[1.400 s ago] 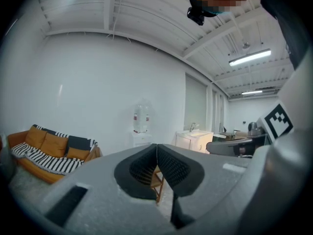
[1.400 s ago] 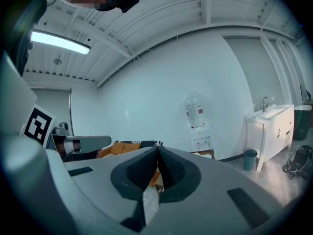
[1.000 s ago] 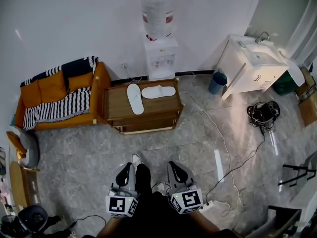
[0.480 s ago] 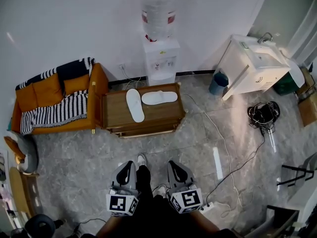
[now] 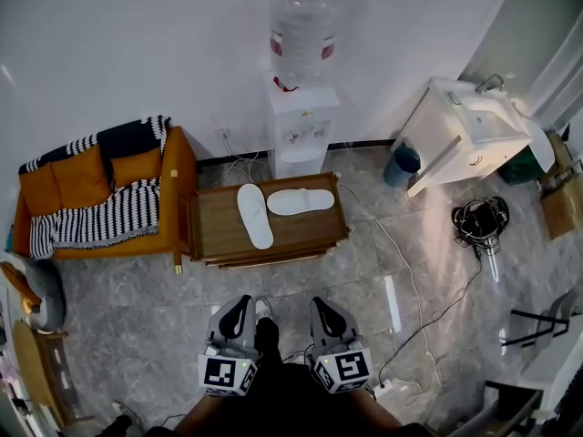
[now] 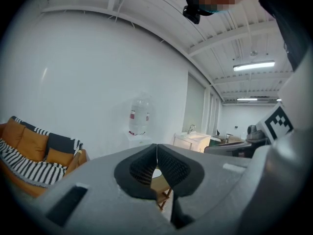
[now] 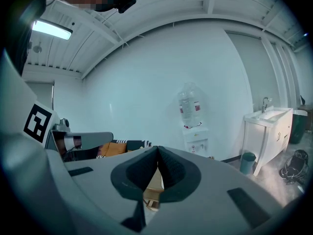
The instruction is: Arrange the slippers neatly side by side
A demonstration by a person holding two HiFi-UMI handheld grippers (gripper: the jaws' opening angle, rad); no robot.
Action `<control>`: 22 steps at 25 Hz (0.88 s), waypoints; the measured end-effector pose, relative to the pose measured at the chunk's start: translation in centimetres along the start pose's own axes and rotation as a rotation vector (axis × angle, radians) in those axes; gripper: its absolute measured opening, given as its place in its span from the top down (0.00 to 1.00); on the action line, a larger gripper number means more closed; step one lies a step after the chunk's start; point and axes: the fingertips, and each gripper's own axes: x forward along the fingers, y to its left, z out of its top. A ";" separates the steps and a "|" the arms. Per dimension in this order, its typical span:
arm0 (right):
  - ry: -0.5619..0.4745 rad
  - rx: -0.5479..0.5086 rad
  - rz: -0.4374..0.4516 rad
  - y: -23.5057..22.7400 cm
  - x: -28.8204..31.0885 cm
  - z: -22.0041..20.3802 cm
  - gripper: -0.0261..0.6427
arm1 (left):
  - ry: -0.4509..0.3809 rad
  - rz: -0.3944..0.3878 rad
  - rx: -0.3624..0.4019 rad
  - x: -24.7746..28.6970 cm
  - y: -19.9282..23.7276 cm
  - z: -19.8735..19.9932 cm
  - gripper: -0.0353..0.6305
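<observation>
Two white slippers lie on a low wooden table point(image 5: 219, 242) ahead of me. One slipper point(image 5: 255, 215) runs lengthwise, the other slipper point(image 5: 301, 201) lies crosswise, and their ends meet in an L shape. My left gripper point(image 5: 240, 306) and right gripper point(image 5: 324, 305) are held close to my body, well short of the table. Both are shut with nothing between the pads. In the left gripper view the left gripper's point(image 6: 156, 148) jaw tips meet, and in the right gripper view the right gripper's point(image 7: 157, 151) tips meet too.
An orange sofa point(image 5: 82, 176) with striped blankets stands left of the table. A water dispenser point(image 5: 302, 126) stands behind it by the wall. A white cabinet with a sink point(image 5: 474, 130) is at the right. Cables point(image 5: 410, 280) trail across the grey floor point(image 5: 137, 289).
The view has moved forward and a little to the right: table and slippers sit lower and nearer in the head view. Both grippers stay shut and low.
</observation>
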 end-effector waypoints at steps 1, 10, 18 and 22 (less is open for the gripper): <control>0.001 -0.003 -0.004 0.1 0.9 0.3 0.94 | 0.000 -0.004 0.000 0.6 0.7 0.3 0.92; 0.025 -0.019 -0.022 1.1 9.2 2.8 0.94 | 0.012 -0.023 -0.021 5.2 7.6 1.9 0.92; 0.008 -0.014 -0.037 1.9 14.9 4.4 0.94 | 0.018 -0.033 -0.021 7.7 12.6 2.6 0.92; 0.030 -0.033 -0.033 2.0 16.3 4.6 0.94 | 0.016 -0.026 -0.039 8.1 13.7 2.5 0.92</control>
